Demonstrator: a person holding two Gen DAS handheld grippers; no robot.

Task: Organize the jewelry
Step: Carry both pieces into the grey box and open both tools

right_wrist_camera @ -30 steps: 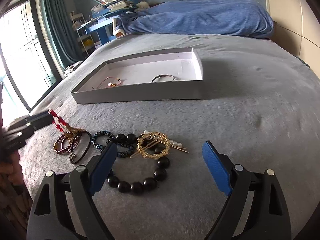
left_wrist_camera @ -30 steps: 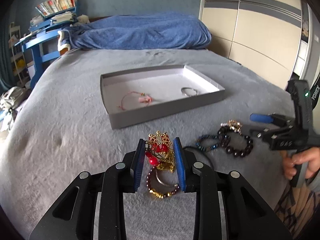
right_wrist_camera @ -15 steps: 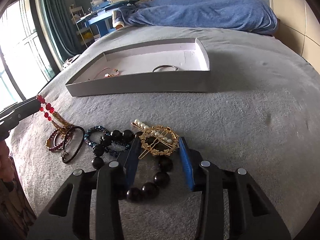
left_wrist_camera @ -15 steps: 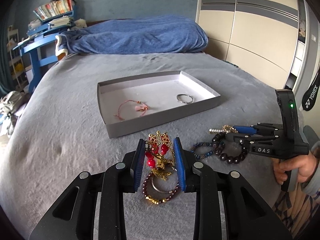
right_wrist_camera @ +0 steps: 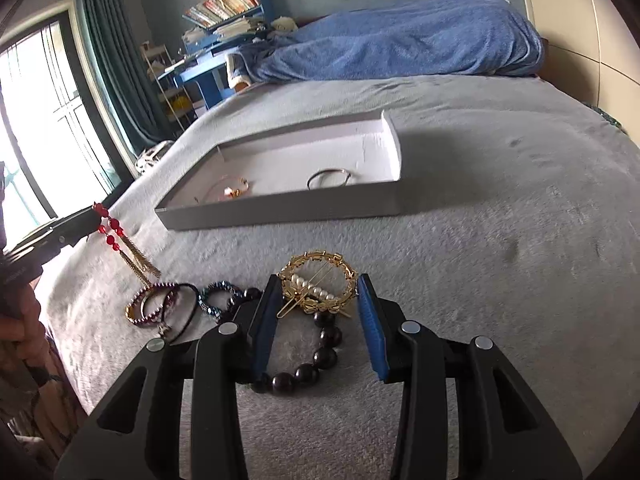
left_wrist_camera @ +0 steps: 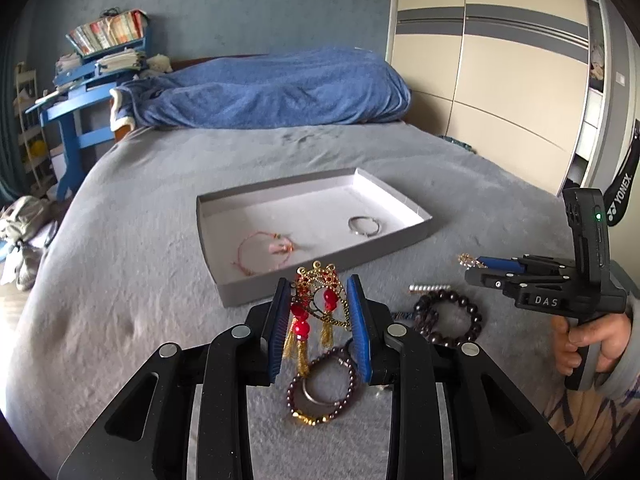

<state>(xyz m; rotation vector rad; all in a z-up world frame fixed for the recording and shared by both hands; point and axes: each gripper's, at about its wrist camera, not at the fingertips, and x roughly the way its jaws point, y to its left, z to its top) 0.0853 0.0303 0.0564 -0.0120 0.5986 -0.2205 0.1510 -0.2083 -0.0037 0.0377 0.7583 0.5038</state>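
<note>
Clamped between the blue pads of the left gripper (left_wrist_camera: 319, 312) is a gold hair ornament with red beads and tassels (left_wrist_camera: 316, 304), held clear of the bed (left_wrist_camera: 132, 280). A round gold hair clip with pearls (right_wrist_camera: 318, 288) is pinched by the right gripper (right_wrist_camera: 318, 312), whose jaws have just been closing around it. Below and beside these pieces, a dark bead bracelet (right_wrist_camera: 316, 356), a small blue-black beaded bracelet (right_wrist_camera: 216, 298), a purple and gold bracelet (left_wrist_camera: 320, 388) and a black hair tie (right_wrist_camera: 188, 312) are spread on the grey plush bedcover. Farther back on the bed, a shallow grey box lid (left_wrist_camera: 332, 258) is seen, with a pink cord bracelet (left_wrist_camera: 264, 250) and a silver ring bangle (left_wrist_camera: 364, 226) lying in it. A blue blanket (left_wrist_camera: 272, 92) is heaped at the head of the bed. A blue desk with stacked books (left_wrist_camera: 100, 64) is set against the blue-grey wall, a cream wardrobe (left_wrist_camera: 500, 80) fills one side, and a curtained window (right_wrist_camera: 48, 120) the other.
</note>
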